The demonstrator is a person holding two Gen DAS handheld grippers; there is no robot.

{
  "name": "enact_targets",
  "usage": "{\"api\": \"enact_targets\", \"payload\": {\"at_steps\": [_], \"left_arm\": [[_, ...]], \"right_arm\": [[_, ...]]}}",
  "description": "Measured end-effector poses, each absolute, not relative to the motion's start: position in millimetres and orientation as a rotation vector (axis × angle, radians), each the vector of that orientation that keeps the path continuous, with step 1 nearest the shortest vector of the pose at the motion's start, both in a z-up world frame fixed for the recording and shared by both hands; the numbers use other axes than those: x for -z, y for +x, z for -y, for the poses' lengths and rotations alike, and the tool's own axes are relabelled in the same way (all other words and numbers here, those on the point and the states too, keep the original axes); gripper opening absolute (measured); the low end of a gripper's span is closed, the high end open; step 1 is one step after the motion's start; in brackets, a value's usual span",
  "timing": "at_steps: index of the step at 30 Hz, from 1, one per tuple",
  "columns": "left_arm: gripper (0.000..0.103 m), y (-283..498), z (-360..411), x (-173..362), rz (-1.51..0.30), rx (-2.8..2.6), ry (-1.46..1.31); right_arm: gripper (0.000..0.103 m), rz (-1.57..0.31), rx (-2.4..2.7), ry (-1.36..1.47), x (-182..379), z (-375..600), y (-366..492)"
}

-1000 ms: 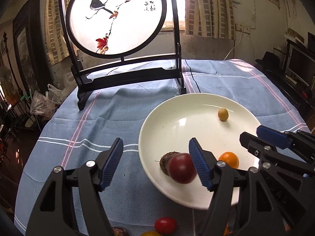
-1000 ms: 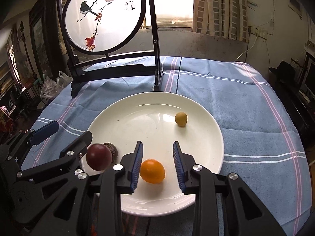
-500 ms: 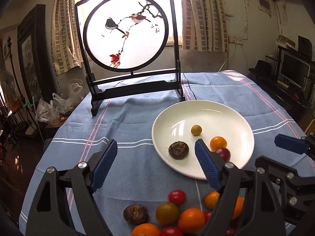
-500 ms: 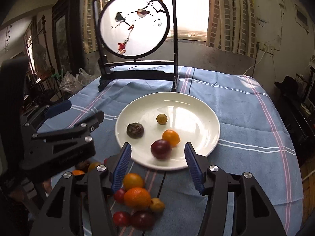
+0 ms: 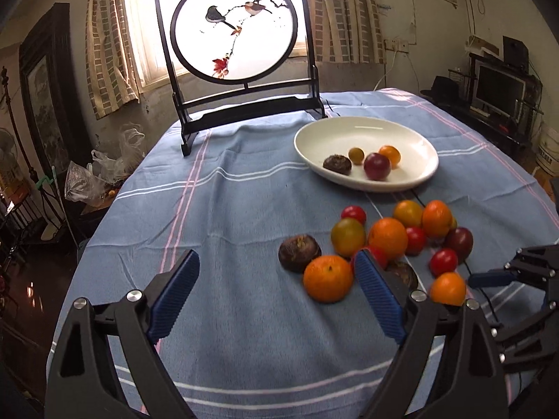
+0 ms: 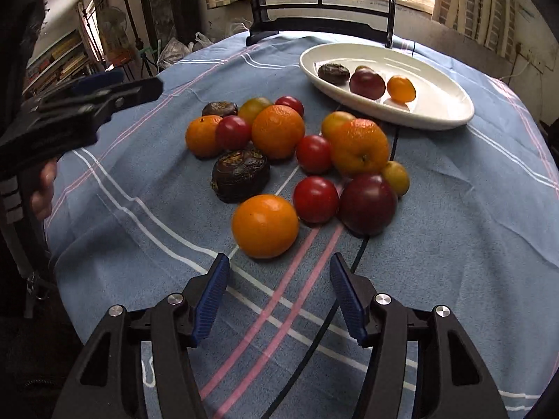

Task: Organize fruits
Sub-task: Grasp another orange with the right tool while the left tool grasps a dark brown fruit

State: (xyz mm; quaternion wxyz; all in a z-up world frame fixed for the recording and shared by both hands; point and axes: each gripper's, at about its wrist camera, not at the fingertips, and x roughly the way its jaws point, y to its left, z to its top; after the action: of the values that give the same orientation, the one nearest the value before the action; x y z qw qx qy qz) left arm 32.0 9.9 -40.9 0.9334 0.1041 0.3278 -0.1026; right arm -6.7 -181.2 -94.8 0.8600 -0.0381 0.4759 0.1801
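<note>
Fruits lie in a loose heap on the blue striped tablecloth, just short of the white plate, which already carries four pieces: a dark wrinkled one, a small yellow-green one, a plum and a small orange. The left gripper has nothing in it and its jaws are opening; an orange sits just inside its right finger, with a brown wrinkled fruit beside that. The right gripper is also empty, jaws parted, and the nearest orange lies just ahead of the gap between its fingers. To do this pick well, I would take that outlying orange, since it stands at the edge of the heap. Centre the fingers either side of it, come down low enough to hold it around its widest part, and close gently so it does not roll into the red tomato touching it.
</note>
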Motion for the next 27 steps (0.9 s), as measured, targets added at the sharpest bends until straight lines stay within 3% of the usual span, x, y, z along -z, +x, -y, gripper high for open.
{"api": "enact_targets", "payload": {"at_steps": [2,6,13,15,20,27], "left_arm": [[0.088,26.2,-5.6,49.3,-0.707,0.256,0.214],[0.088,14.3,14.8,60.8,-0.740,0.343,0.232],[0.087,21.8,54.7,74.6,-0.801,0.412,0.243],[0.081,28.5,64.3,81.6,-0.833,0.409,0.249],[0.047,53.3,72.9,99.5,-0.956,0.398,0.189],[0.043,43.8,76.1,87.3,-0.910,0.396,0.201]], "right_arm": [[0.059,-0.989,-0.378,-0.062,94.8,178.4,-2.4],[0.039,-0.978,-0.413,-0.051,92.8,175.0,2.1],[0.038,-0.955,-0.368,-0.047,82.2,199.2,-9.5],[0.039,-0.942,-0.342,-0.027,77.2,211.5,-12.7],[0.039,-0.934,-0.334,-0.013,74.9,223.1,-16.5],[0.039,-0.922,-0.343,-0.012,72.6,224.1,-20.0]]}}
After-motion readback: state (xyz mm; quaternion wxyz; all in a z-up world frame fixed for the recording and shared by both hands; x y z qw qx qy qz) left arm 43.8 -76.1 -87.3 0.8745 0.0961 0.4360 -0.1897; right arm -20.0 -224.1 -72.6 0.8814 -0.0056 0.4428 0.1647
